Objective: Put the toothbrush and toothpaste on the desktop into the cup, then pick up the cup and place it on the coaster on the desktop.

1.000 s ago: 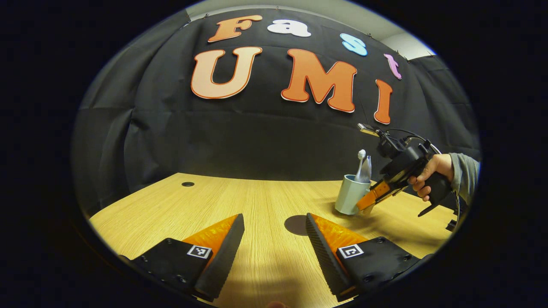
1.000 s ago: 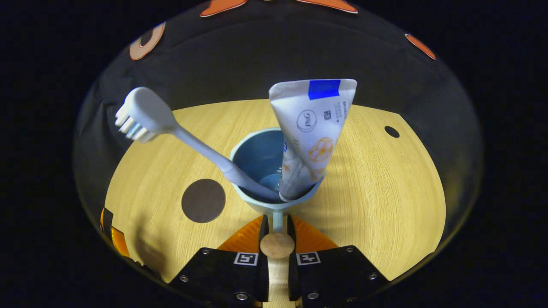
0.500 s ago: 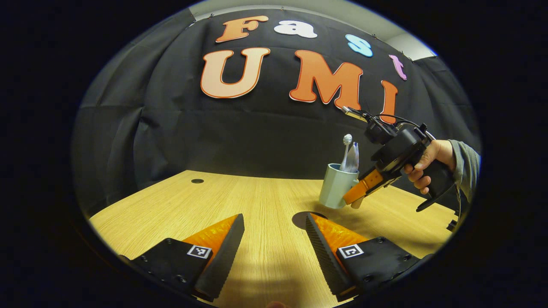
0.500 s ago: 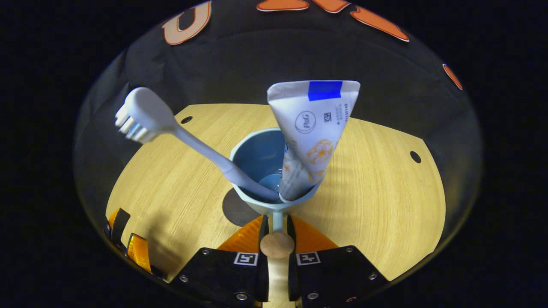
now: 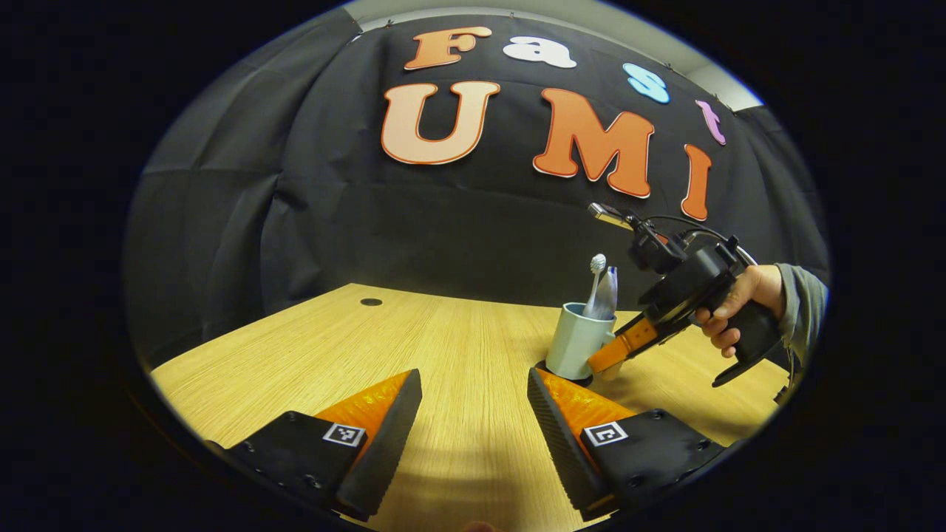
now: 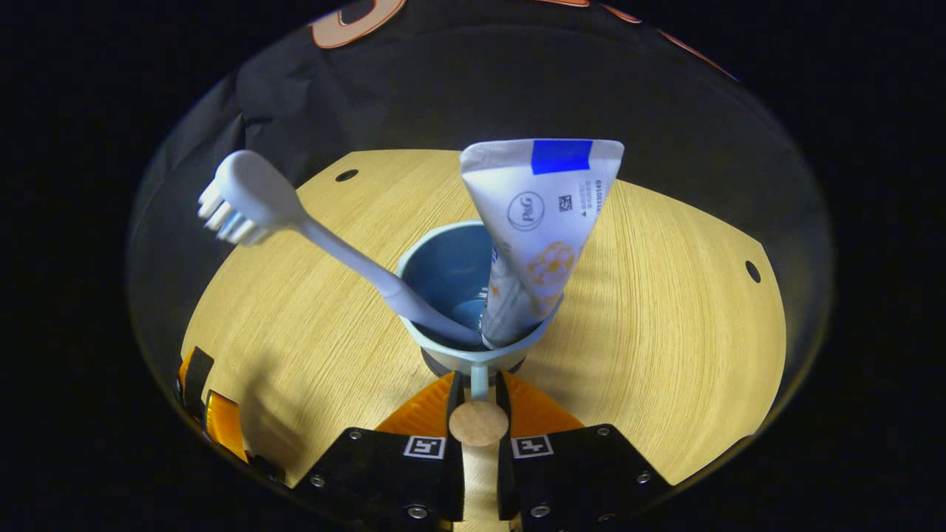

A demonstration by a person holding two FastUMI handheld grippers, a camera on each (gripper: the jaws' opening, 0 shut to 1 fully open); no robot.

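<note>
Cup (image 5: 575,341) on coaster (image 5: 585,380) (seemingly) — left gripper (image 5: 473,414) nearby

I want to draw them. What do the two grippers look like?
Each gripper has two wedge-shaped fingers on black blocks bearing small square black-and-white markers. The right gripper has a black pistol-style handle with black cables looping on top. The hand holding it wears a grey sleeve.

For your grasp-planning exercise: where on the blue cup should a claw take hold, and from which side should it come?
Grip the cup by its thin handle, coming from the handle side, level with the desk. The handle is a narrow fin that two fingers can pinch, as the right claw does here. The toothbrush and toothpaste lean out above the rim, so coming from above looks awkward.
</note>
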